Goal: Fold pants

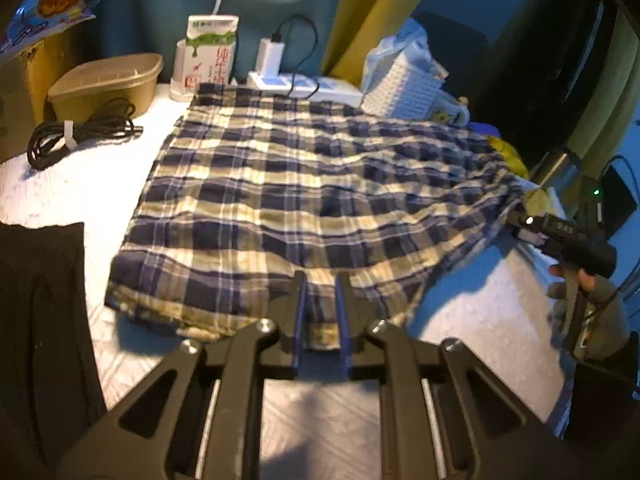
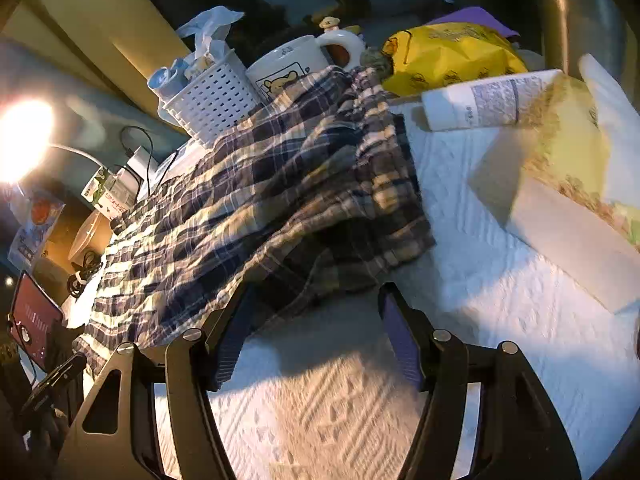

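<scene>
1. White textured cloth covers the counter (image 1: 100, 184), with a teal wall and a yellow curtain behind it.
2. Plaid pants (image 1: 288, 184) lie spread across the middle of the counter, wrinkled, their far end reaching a power strip (image 1: 308, 88) and a white basket (image 1: 404, 88).
3. At the near hem, the left claw (image 1: 320, 312) is narrowed, with a fold of the plaid fabric pinched between its blue pads.
4. In its own view, the right claw (image 2: 316, 320) stands wide apart over the bare cloth, just in front of a bunched corner of the pants; nothing sits between its pads.
5. A coiled black cable (image 1: 76, 136) and a tan tub (image 1: 108, 84) sit at the far left, next to a milk carton (image 1: 212, 48).
6. Behind the bunched pants stand a mug (image 2: 296, 60) and a yellow bag (image 2: 448, 56).
7. Dark fabric (image 1: 36, 320) lies at the left edge of the counter.
</scene>
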Tool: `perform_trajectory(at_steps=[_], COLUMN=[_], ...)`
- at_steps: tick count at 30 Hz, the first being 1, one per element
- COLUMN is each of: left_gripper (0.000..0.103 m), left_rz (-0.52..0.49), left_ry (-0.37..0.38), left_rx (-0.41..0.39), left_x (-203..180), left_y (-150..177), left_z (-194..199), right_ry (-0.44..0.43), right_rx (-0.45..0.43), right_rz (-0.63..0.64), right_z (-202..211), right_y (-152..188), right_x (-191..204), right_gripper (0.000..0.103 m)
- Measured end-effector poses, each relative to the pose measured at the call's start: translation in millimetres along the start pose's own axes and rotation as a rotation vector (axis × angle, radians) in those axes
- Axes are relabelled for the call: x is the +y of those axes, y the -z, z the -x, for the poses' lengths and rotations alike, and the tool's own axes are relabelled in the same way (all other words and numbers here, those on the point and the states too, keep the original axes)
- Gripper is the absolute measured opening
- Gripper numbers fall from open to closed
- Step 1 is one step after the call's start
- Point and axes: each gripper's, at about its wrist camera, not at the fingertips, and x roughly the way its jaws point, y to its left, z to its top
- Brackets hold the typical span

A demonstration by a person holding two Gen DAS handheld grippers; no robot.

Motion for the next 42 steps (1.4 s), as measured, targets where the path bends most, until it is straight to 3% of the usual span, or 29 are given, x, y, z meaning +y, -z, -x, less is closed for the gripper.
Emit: perform_trajectory(at_steps=[5, 15, 19, 24, 28, 32, 34, 37, 42], left_gripper=[0.015, 0.015, 0.015, 0.016, 0.017, 0.022, 0.038, 0.049, 0.055], left_rz=[0.022, 0.095, 0.034, 0.003, 0.008, 0.001, 0.007, -0.001, -0.020], left_ry=[-0.051, -0.134, -0.142, -0.188, -0.183, -0.188, -0.177, -0.165, -0.188], left_rx=[0.086, 0.013, -0.014, -0.009, -0.029, -0.014, 0.000, 0.027, 0.056], left_x=[6.7, 32.0, 42.9, 64.5, 79.5, 89.7, 96.1, 100.8, 106.4], left_y=[11.2, 32.9, 11.5, -26.8, -67.6, -102.8, -116.0, -132.3, -149.3], left_z=[-21.3, 18.6, 29.6, 11.8, -3.3, -28.4, -41.0, -59.4, -86.1], right_ry=[-0.033, -0.001, 0.106, 0.237, 0.312, 0.311, 0.298, 0.281, 0.258], right_rx=[-0.008, -0.020, -0.052, -0.101, -0.119, -0.116, -0.114, -0.107, -0.094], right_rz=[-0.058, -0.061, 0.031, 0.125, 0.223, 0.271, 0.284, 0.304, 0.331], right_z=[-9.1, -2.8, 7.0, 22.6, 24.5, 15.8, 11.0, 1.6, -12.4], right_y=[-9.8, -6.8, -3.4, -2.3, -8.0, -17.6, -21.3, -25.2, -28.2], right_x=[-0.4, -5.2, 3.8, 10.6, 19.4, 29.1, 33.6, 42.3, 48.3], right_gripper=[0.067, 0.068, 0.068, 0.068, 0.068, 0.068, 0.068, 0.068, 0.068])
